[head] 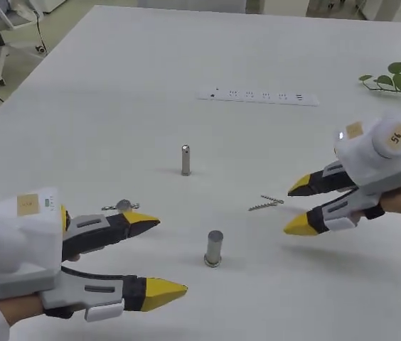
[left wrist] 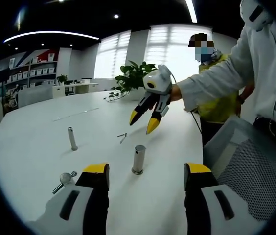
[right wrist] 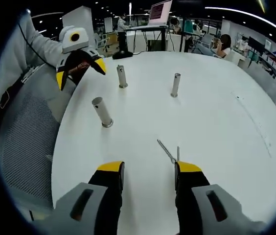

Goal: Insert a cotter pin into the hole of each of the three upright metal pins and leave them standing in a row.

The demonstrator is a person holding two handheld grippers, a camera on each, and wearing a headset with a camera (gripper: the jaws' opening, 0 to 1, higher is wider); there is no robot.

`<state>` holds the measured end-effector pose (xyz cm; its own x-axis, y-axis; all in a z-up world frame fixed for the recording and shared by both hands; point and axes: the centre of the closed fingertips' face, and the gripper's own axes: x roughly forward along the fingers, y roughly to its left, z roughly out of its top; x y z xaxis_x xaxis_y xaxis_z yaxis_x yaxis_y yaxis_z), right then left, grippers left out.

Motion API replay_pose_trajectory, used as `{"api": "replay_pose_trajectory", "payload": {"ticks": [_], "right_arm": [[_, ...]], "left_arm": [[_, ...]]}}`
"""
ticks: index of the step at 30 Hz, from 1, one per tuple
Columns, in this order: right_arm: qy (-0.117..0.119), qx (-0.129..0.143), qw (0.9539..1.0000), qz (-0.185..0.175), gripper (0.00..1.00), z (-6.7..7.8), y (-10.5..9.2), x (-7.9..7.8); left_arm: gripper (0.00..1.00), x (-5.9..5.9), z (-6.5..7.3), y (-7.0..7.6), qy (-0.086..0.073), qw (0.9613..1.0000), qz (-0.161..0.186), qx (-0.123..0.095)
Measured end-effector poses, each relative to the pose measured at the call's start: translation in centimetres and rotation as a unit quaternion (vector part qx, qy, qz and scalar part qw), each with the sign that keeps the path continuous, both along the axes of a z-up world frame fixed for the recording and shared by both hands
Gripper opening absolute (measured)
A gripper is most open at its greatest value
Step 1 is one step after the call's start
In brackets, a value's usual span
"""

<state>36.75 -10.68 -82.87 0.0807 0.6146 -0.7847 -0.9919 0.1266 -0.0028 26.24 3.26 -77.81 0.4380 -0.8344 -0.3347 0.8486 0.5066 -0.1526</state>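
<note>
Left gripper (head: 154, 256) open, empty, its jaws just left of the wide pin (head: 214, 249); right gripper (head: 298, 206) open, empty, to that pin's right; loose cotter pins (head: 266, 203) lie on the table (head: 115, 85) between the wide pin and the right gripper, just ahead of its jaws; thin pin (head: 185, 160) upright beyond the wide pin; third pin (head: 122, 206) left of the wide pin, beside the left gripper's upper jaw.
</note>
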Motion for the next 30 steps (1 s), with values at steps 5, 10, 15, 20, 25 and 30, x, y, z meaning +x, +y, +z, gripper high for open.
{"api": "replay_pose_trajectory", "payload": {"ticks": [5, 10, 15, 20, 25, 30], "right_arm": [[-0.009, -0.020, 0.9995, 0.024, 0.40, -0.6, 0.4, 0.5], [-0.024, -0.047, 0.9971, 0.055, 0.32, -1.3, 0.4, 1.0], [-0.032, -0.064, 0.9945, 0.077, 0.26, -1.8, 0.6, 1.6], [-0.039, -0.073, 0.9922, 0.093, 0.23, -2.0, 0.8, 2.2], [-0.043, -0.092, 0.9875, 0.121, 0.16, -2.5, 0.9, 2.5], [-0.041, -0.108, 0.9841, 0.135, 0.15, -3.2, 0.9, 2.8]], "left_arm": [[0.61, -0.1, 0.1, 0.0, -0.001, 1.0000, 0.000, 0.002], [0.60, -0.3, 0.0, -0.1, 0.003, 1.0000, 0.000, 0.004], [0.60, -0.5, 0.0, -0.3, 0.005, 1.0000, -0.001, 0.003], [0.60, -0.7, -0.1, -0.5, 0.004, 1.0000, -0.003, 0.005], [0.60, -0.8, -0.2, -0.7, 0.004, 0.9999, -0.006, 0.008], [0.59, -0.9, -0.2, -0.7, 0.006, 0.9999, -0.006, 0.009]]}}
